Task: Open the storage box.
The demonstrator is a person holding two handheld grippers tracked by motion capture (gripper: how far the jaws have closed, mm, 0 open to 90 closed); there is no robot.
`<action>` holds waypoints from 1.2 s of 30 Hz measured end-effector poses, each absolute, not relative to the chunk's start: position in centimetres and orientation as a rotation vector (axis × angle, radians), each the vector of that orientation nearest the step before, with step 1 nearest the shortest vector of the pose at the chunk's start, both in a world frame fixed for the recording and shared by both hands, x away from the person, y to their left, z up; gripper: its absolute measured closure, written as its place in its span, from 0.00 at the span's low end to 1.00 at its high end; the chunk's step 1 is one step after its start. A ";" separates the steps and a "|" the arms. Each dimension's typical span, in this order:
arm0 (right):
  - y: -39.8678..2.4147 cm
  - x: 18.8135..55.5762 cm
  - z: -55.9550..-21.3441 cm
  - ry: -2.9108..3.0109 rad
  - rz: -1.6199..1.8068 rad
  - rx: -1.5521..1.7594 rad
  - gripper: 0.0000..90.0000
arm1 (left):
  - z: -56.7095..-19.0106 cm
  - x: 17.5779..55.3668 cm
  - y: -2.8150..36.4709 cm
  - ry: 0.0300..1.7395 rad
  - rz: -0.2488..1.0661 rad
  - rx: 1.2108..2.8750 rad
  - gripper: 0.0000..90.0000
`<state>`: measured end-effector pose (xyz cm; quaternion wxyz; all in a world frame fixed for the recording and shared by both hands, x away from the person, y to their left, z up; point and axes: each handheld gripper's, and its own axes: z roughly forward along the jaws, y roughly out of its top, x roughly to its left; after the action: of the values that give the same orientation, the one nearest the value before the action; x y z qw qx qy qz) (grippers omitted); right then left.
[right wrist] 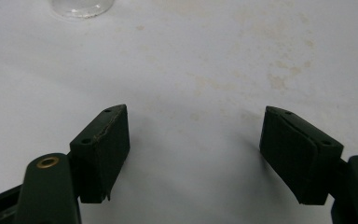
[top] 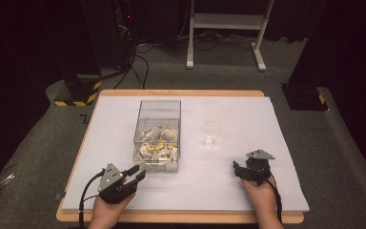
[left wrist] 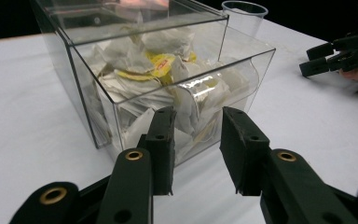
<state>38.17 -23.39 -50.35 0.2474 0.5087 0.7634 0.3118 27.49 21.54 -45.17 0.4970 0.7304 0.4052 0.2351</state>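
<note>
Clear plastic box [top: 158, 136] of crumpled sachets [top: 158, 143]

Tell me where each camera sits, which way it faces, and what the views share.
High view: above the person's side, looking forward and down on the table; both hands, left gripper, right gripper.
Left gripper view: rides the left gripper, facing the clear box of sachets; own jaws slightly apart.
Right gripper view: faces the stained tabletop; own jaws wide.
Shared: the clear cup shows in all three views.
</note>
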 end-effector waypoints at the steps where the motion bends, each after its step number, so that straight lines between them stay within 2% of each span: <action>1: -23.4 38.2 -50.4 2.082 0.851 1.387 0.27 | -44.9 27.4 21.6 0.977 0.580 1.769 0.71; 8: -23.4 38.2 -50.4 2.082 0.852 1.387 0.27 | -42.8 27.6 22.7 0.998 0.700 1.713 0.64; 18: -23.4 38.2 -50.3 2.083 0.853 1.390 0.27 | -42.9 30.9 23.0 1.061 0.720 1.701 0.60; 27: -23.4 38.2 -50.3 2.083 0.853 1.386 0.27 | -44.0 32.6 22.2 1.090 0.719 1.717 0.69; 36: -23.4 38.2 -50.3 2.084 0.854 1.386 0.28 | -45.1 33.4 22.0 1.117 0.717 1.709 0.72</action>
<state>38.18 -23.41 -50.35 0.2460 0.5079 0.7639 0.3130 33.40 22.03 -45.10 0.4696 0.6972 0.4558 0.2926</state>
